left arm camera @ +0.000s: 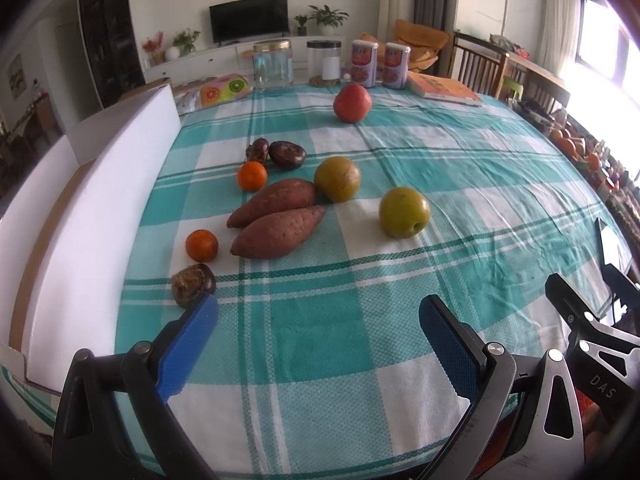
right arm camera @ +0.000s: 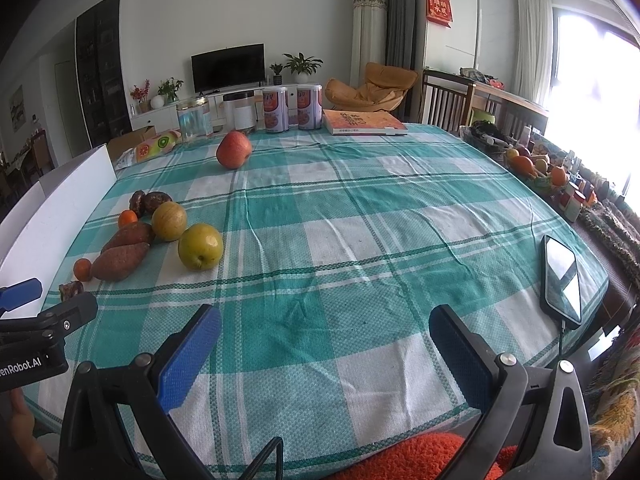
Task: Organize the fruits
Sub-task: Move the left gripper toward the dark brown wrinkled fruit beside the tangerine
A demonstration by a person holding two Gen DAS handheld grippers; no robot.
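On the checked cloth lie two sweet potatoes (left arm camera: 276, 216), two small oranges (left arm camera: 201, 245) (left arm camera: 252, 176), two green-yellow pears (left arm camera: 404, 212) (left arm camera: 337, 178), dark brown fruits (left arm camera: 286, 154) (left arm camera: 193, 283) and a red apple (left arm camera: 352, 102) farther back. A white open box (left arm camera: 100, 216) stands at the left. My left gripper (left arm camera: 318, 312) is open and empty above the near cloth, its left finger close to the nearest brown fruit. My right gripper (right arm camera: 324, 332) is open and empty, right of the fruits; the pear (right arm camera: 200, 246) and apple (right arm camera: 234, 149) show in its view.
Jars (left arm camera: 272, 65), cans (left arm camera: 363, 62) and a book (left arm camera: 444, 89) line the far edge. A phone (right arm camera: 562, 280) with a cable lies at the right edge. A fruit-print pack (left arm camera: 224, 89) sits behind the box. Chairs and clutter stand to the right.
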